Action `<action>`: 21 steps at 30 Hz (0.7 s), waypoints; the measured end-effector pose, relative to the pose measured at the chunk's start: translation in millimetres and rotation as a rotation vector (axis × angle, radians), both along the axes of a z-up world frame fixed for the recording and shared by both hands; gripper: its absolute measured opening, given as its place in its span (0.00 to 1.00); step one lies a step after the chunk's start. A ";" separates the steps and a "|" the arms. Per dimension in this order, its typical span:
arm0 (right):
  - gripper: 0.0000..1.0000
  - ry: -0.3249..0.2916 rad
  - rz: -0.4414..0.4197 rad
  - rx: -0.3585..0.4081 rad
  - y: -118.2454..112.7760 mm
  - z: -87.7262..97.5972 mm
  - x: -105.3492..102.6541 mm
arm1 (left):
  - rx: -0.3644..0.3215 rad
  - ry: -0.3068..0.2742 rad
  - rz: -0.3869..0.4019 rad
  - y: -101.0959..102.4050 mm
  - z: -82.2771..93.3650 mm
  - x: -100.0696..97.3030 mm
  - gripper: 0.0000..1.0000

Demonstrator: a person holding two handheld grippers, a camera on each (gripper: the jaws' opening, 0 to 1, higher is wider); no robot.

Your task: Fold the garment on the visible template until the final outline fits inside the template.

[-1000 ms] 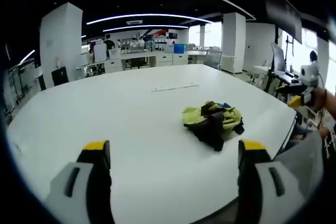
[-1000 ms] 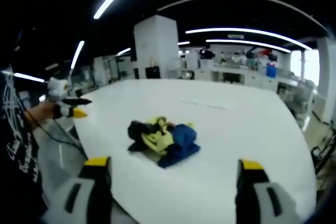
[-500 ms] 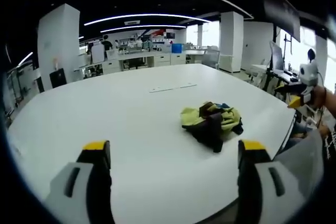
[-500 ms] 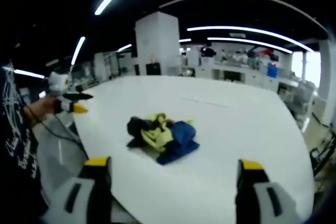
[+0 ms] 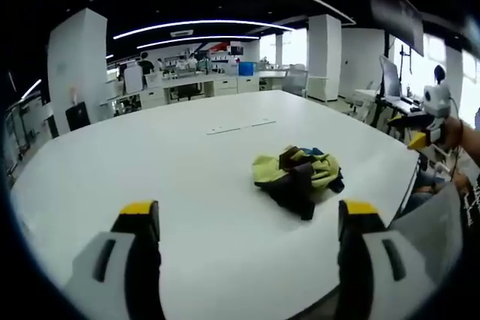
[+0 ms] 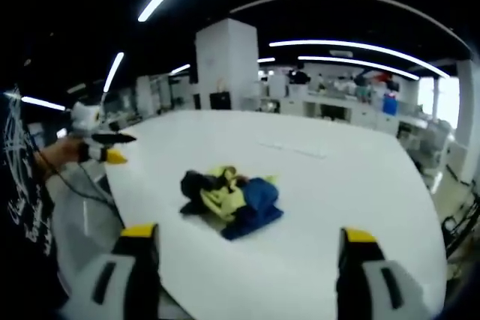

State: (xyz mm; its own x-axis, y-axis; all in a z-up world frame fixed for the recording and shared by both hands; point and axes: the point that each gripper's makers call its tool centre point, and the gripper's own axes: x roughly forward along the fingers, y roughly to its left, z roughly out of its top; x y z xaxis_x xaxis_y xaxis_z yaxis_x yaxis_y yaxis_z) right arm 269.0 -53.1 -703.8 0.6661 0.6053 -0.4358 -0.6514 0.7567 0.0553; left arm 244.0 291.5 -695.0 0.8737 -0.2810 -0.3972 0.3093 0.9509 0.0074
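Observation:
A crumpled garment (image 5: 296, 176) in yellow-green, black and blue lies bunched on the white table (image 5: 165, 162); in the right gripper view the garment (image 6: 229, 200) shows its blue part toward me. My left gripper (image 5: 244, 219) is open over the table's near edge, well short of the heap. My right gripper (image 6: 244, 241) is open too, held back from the garment. The left gripper (image 6: 97, 148) appears at the left of the right gripper view, and the right gripper (image 5: 429, 114) at the right of the left gripper view. A thin line of tape (image 5: 240, 125) lies on the table beyond the garment.
The table's curved edge (image 5: 409, 185) runs close by the garment. A person's dark sleeve (image 6: 22, 207) is at the left. Desks, monitors (image 5: 394, 80) and white pillars (image 6: 225, 65) stand beyond the table.
Both views have shifted slightly with my hands. The garment lies as before and both grippers stay open.

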 end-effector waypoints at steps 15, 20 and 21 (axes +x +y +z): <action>0.88 -0.009 0.049 0.020 21.0 -4.1 12.2 | -0.056 -0.009 -0.147 -36.1 -8.7 15.4 0.82; 0.78 -0.011 0.070 0.037 29.5 -3.9 21.9 | -0.079 0.003 -0.177 -46.4 -16.9 26.0 0.77; 0.77 -0.011 0.075 0.037 31.1 -4.2 23.5 | -0.085 0.002 -0.185 -47.9 -17.8 28.1 0.76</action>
